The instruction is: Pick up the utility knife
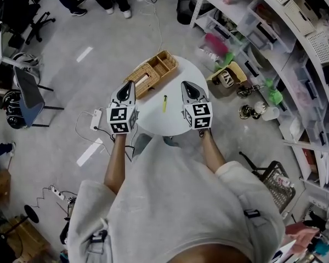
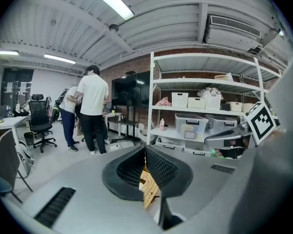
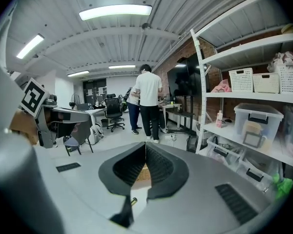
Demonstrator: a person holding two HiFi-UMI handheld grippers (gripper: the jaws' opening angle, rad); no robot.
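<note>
**A:** How are the arms held?

**B:** Both reach forward from the body, roughly parallel. The left forearm (image 1: pixel 116 166) and right forearm (image 1: pixel 211 149) are bare below pushed-up grey sleeves. Each hand carries its tool level with the other, pointing ahead and tipped a little downward.

**A:** And the tools themselves?

**B:** The left tool (image 1: pixel 130 85) has its jaws closed together with nothing between the pads. The right tool (image 1: pixel 185 85) is the same, closed and empty. Their tips hang over the round white surface (image 1: pixel 182 70), one at each side.

**A:** Where is the utility knife?

**B:** It lies on the surface between the two tools, touching neither. The utility knife (image 1: pixel 164 103) is a slim yellow-green bar running lengthwise away from the person. A wicker basket (image 1: pixel 151 72) sits on the far left of the surface, just ahead of the left tool.
</note>
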